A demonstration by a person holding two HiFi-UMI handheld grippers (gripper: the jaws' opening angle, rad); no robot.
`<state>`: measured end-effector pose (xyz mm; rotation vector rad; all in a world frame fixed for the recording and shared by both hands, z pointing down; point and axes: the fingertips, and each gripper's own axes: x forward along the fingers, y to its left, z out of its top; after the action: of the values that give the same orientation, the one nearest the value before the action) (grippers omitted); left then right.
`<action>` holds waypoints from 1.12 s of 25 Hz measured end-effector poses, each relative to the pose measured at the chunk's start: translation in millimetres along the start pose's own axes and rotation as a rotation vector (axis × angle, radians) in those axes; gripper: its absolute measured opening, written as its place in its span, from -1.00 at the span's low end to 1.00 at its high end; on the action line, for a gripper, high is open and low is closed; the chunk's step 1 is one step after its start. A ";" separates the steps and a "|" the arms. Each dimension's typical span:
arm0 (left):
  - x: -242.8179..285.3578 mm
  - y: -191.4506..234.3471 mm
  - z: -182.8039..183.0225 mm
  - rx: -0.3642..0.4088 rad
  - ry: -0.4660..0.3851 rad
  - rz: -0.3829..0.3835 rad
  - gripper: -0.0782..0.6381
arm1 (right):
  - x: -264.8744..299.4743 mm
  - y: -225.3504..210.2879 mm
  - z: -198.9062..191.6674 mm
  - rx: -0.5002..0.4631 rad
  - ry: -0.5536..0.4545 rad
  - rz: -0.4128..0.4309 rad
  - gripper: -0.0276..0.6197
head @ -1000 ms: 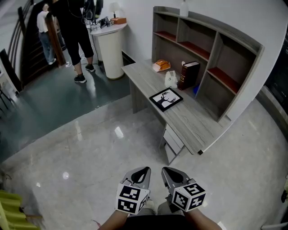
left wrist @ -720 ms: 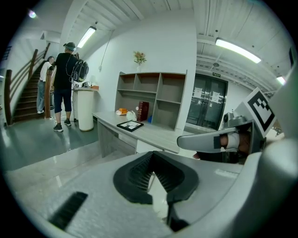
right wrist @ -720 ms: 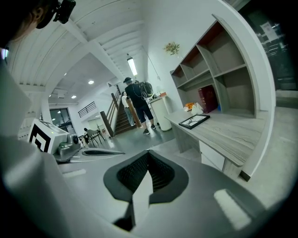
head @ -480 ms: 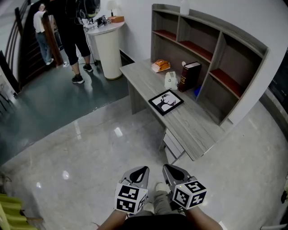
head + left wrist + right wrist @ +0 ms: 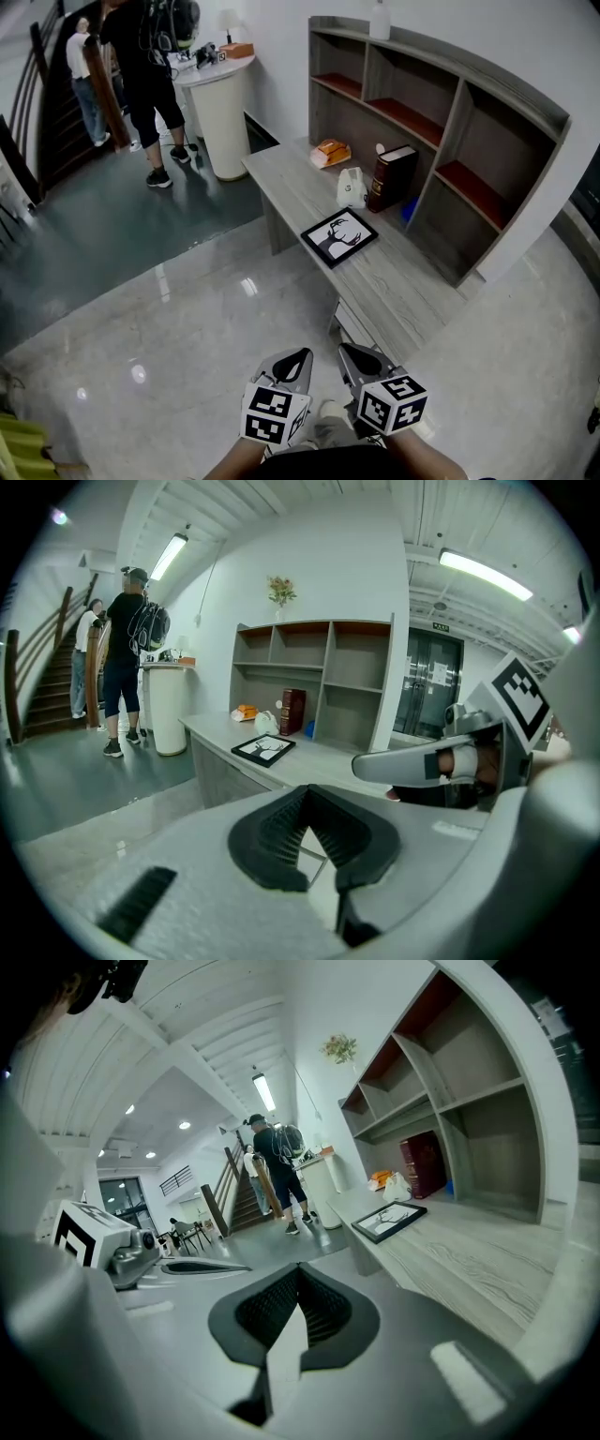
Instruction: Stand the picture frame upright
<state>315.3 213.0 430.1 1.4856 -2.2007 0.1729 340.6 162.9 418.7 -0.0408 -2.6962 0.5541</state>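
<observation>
My left tool [image 5: 296, 358] and right tool [image 5: 351, 356] are both closed with nothing between their jaws, held side by side above the floor [image 5: 187, 319], short of the near end of the desk [image 5: 403, 281]. The picture frame [image 5: 339, 236] lies flat, face up, about midway along the desk, close to its front edge. Toward the desk's back stand a white bag [image 5: 352, 187] and an upright dark red book [image 5: 387, 178].

No text can be read anywhere. The cubes on the left gripper [image 5: 298, 355] and right gripper [image 5: 350, 352] carry only black-and-white square marker patterns, no letters.
</observation>
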 end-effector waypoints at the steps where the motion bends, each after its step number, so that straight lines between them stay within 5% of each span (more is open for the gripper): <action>1: 4.9 0.7 4.4 0.001 -0.003 0.001 -0.79 | 2.6 -4.0 4.1 -0.004 0.001 0.001 -0.92; 28: 102.4 17.5 56.0 0.031 0.019 0.059 -0.79 | 60.4 -88.6 56.5 -0.008 0.028 0.060 -0.92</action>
<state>251.4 113.7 429.8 1.4305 -2.2380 0.2409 267.7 66.4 427.1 -0.1312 -2.6776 0.5572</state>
